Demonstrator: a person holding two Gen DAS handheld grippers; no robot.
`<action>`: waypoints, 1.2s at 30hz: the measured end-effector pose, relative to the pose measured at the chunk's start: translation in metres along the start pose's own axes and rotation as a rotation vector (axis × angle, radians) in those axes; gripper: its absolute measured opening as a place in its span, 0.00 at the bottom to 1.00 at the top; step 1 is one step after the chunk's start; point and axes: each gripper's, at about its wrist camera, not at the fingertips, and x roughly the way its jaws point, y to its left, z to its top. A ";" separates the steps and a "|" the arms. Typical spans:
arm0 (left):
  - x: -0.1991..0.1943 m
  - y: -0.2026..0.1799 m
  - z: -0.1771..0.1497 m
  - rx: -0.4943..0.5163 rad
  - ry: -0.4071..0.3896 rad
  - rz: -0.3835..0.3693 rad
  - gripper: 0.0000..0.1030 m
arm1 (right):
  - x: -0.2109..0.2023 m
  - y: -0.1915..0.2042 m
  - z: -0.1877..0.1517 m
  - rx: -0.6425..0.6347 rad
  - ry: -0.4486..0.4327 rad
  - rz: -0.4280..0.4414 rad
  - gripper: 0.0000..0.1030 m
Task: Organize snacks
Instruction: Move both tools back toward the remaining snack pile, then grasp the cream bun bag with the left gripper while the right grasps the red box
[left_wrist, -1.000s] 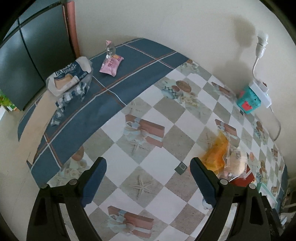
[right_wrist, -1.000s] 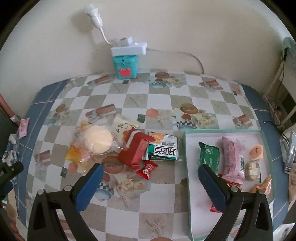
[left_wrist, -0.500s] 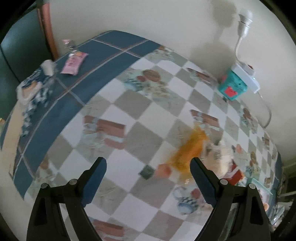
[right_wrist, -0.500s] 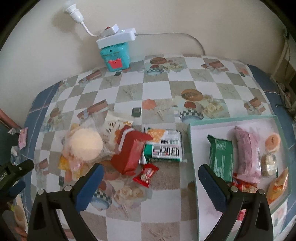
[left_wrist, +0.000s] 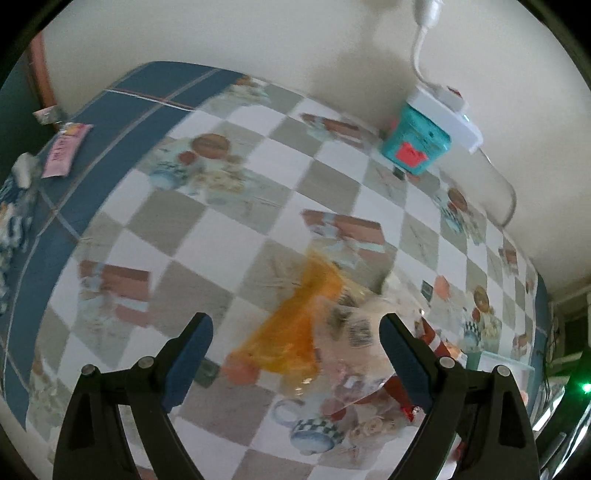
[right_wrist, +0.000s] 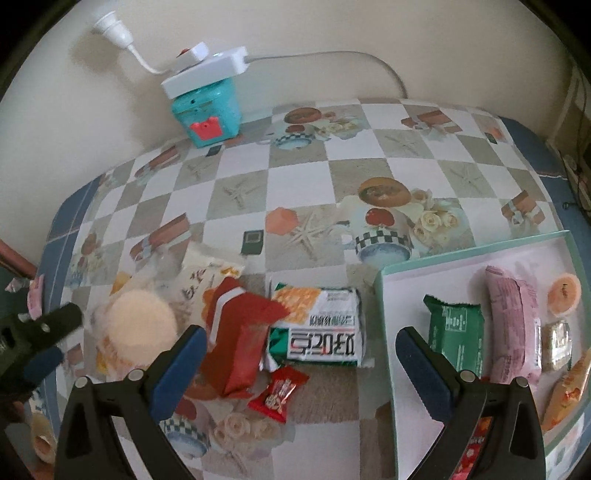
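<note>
A pile of snacks lies on the checked tablecloth: a round bun in a clear-and-orange bag (right_wrist: 142, 328), a red packet (right_wrist: 243, 339), a green-and-white packet (right_wrist: 321, 328) and a small red candy (right_wrist: 279, 393). My right gripper (right_wrist: 301, 365) hangs open just above the red and green-and-white packets, touching nothing. The left gripper (left_wrist: 295, 350) is open too, over the orange bag (left_wrist: 303, 332), which shows blurred between its fingers. Its fingers (right_wrist: 48, 325) show at the left edge of the right wrist view. A pale green tray (right_wrist: 380, 295) at the right holds a green packet (right_wrist: 454, 336), a pink packet (right_wrist: 513, 328) and small sweets.
A teal box (right_wrist: 207, 110) with a white power strip on top stands against the back wall. In the left wrist view a pink packet (left_wrist: 64, 149) lies on the blue border at the table's far left end. A wall closes the back edge.
The left gripper has swung right across the table, from the blue end to over the orange bag. The right gripper has come lower and closer to the pile. Both stay open.
</note>
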 end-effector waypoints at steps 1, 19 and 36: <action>0.002 -0.004 -0.002 0.009 0.004 -0.004 0.89 | 0.000 -0.002 0.002 0.004 -0.007 -0.007 1.00; 0.039 -0.073 -0.017 0.243 0.003 0.141 0.89 | 0.006 -0.052 0.016 0.161 -0.018 -0.053 1.00; 0.046 -0.075 -0.019 0.247 -0.007 0.206 0.83 | 0.005 -0.040 0.015 0.123 -0.015 -0.043 1.00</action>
